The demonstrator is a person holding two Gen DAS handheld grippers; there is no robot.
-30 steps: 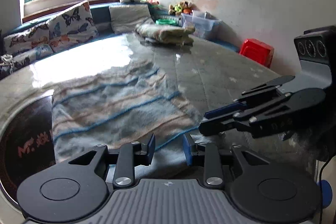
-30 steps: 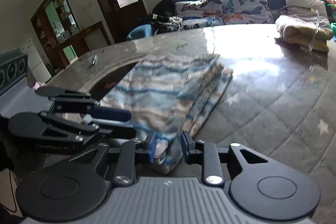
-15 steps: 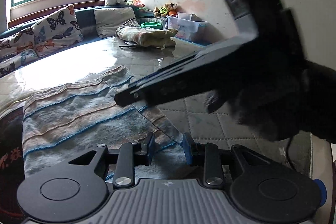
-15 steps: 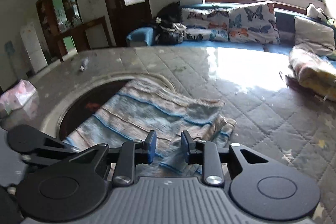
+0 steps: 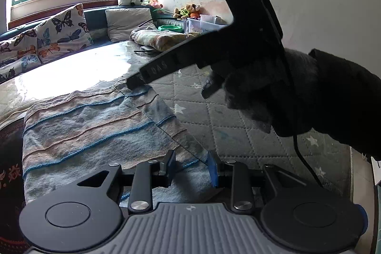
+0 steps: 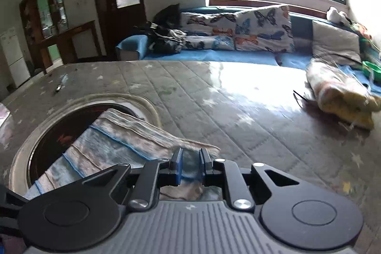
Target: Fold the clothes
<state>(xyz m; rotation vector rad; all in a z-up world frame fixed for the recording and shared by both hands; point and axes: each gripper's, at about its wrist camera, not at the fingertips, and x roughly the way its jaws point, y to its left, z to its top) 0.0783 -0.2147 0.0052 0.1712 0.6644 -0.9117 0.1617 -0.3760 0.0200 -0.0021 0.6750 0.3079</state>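
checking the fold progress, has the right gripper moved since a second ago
Yes. The right gripper has swung from beside the striped sweater's near edge to its far corner, toward the folded blanket.

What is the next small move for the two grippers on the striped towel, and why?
Probably close the left gripper on the striped towel's near corner: its jaws stand open around that edge, while the right gripper already reaches the far corner. Then both could lift for a fold.

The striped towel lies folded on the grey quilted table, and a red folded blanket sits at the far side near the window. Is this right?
One detail is wrong. The blanket is pale yellow and pink, not red; the right wrist view shows it. The striped towel does lie folded on the grey quilted table.
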